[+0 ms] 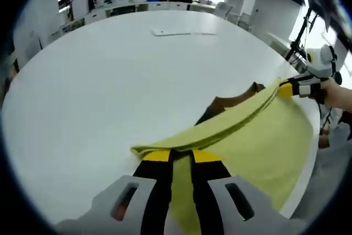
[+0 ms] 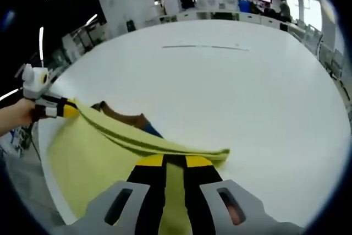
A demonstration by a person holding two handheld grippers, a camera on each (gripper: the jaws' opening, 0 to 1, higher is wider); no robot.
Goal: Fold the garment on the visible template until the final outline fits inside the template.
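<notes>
A yellow garment (image 1: 258, 136) hangs stretched between my two grippers above the near edge of a large white table (image 1: 110, 81). My left gripper (image 1: 180, 155) is shut on one corner of its folded edge. The right gripper (image 1: 287, 88) comes in from the right in the left gripper view, pinching the other corner. In the right gripper view, my right gripper (image 2: 175, 160) is shut on the garment (image 2: 93, 158), and the left gripper (image 2: 69, 109) holds the far corner. A brown patch (image 1: 234, 101) shows behind the fold, also brown patch (image 2: 124, 117).
A flat white sheet (image 1: 171, 32) lies far across the table, seen as a thin line (image 2: 203, 47) in the right gripper view. Desks and chairs (image 1: 225, 9) stand beyond the table. A tripod stand (image 1: 297, 39) rises at the right.
</notes>
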